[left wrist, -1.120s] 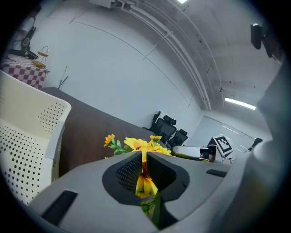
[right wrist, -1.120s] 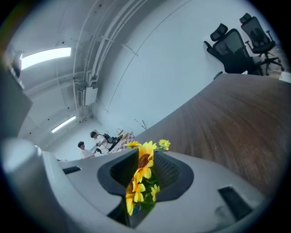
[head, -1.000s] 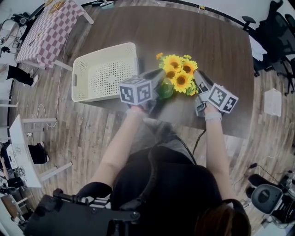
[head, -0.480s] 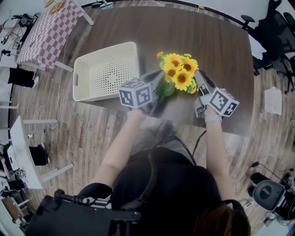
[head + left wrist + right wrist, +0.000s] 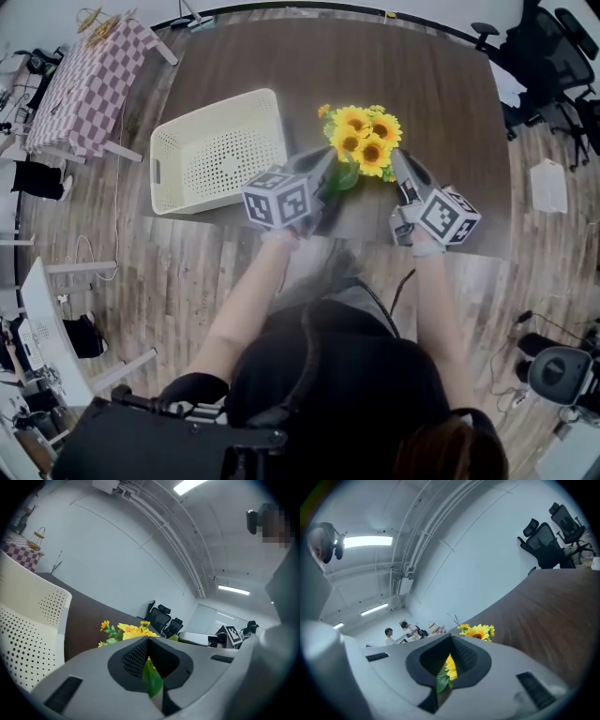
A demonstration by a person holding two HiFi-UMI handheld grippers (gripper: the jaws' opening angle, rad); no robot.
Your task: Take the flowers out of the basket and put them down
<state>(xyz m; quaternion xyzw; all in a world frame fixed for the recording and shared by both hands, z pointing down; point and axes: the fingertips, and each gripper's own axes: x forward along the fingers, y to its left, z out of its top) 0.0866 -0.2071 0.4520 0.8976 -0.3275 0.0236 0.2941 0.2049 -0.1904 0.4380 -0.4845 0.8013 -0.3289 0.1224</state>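
Both my grippers clamped on the flowers [image 5: 364,141], outside the basket [image 5: 217,103].

My left gripper [image 5: 330,178] meets the bunch at its green lower part. Its jaws have just closed and now stand together, with a green leaf [image 5: 152,679] pinched between the tips. My right gripper [image 5: 398,167] comes in from the other side. Its jaws have also just closed, and a leaf and yellow petals show in the narrow gap between them. The yellow blooms stand between the two grippers over the dark table [image 5: 441,84], just to the right of the cream perforated basket and apart from its wall. Whether the stems touch the tabletop cannot be told.
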